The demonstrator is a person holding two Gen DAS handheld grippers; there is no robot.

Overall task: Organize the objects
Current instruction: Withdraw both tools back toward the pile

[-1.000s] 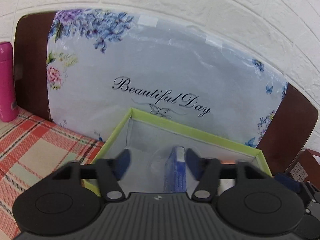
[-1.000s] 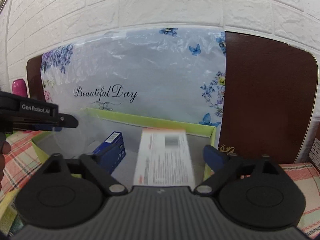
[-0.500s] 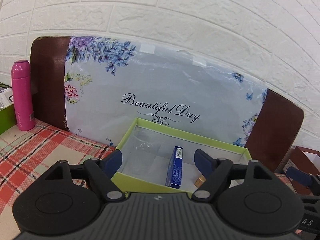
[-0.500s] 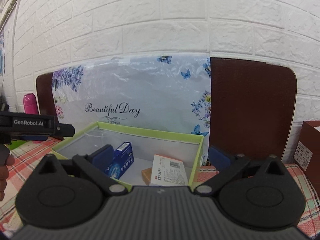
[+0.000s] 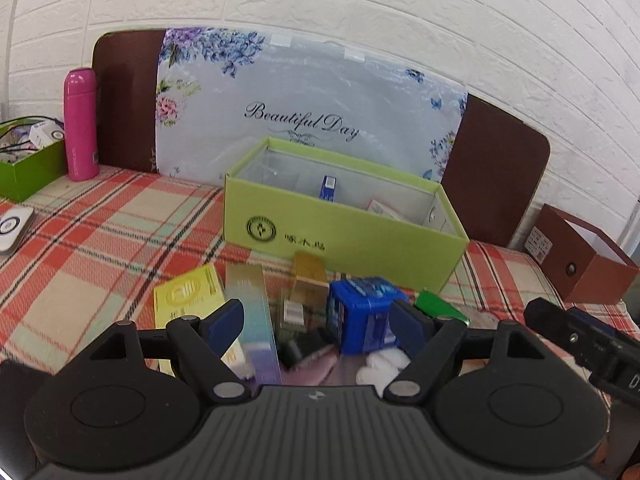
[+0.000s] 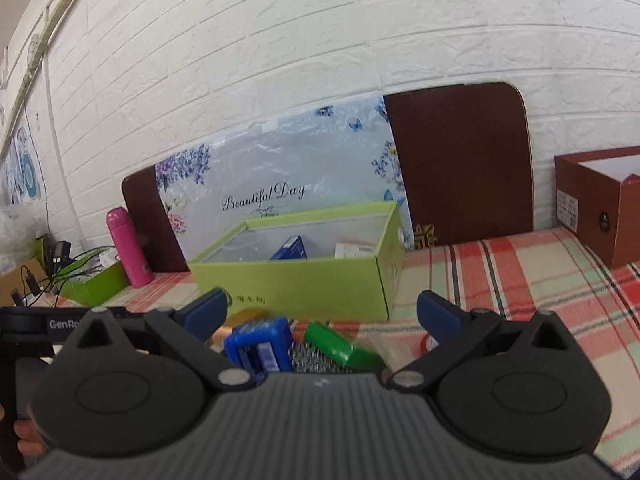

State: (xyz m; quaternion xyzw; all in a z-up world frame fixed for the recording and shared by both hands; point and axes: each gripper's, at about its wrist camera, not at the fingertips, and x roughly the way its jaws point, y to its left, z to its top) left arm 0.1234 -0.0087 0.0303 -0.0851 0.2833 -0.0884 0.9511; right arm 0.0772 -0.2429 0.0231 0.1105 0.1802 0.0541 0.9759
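Left wrist view: both claws hover over a pile of small items in front of the box
Tablecloth (image 5: pixel 100 232): plaid red and green, carries everything
Green box (image 5: pixel 340 236): open top, back by the flowered board (image 5: pixel 320 92); already holds a dark blue carton (image 5: pixel 329 187) standing up and a white carton (image 5: pixel 382 209) lying toward its right end
Pile: just in front of the box's front wall, items touching or overlapping; yellow carton (image 5: pixel 188 300) at left, shiny flat pack (image 5: pixel 250 312) beside it, gold-capped bottle box (image 5: pixel 306 280) in the middle, blue box (image 5: pixel 366 312), green item (image 5: pixel 438 308) at right
Left claw (image 5: pixel 316 320): spread wide, nothing held; blue box sits just inside its right finger (image 5: pixel 408 324), shiny pack by its left finger
Right claw (image 6: pixel 320 312): spread wide, nothing held; blue box (image 6: pixel 260 344) and green item (image 6: pixel 336 344) lie between and below its fingers, nearer the left one
Step in hand (judgement): choosing the next pile item for the box; blue box looks the likely pick
How to do it well: centre the fingers on one item only, close on its flat sides, lift straight so neighbours don't drag, keep the two claws apart, drop it in the free middle of the box
Risk: crowded pile, easy to pinch two things at once
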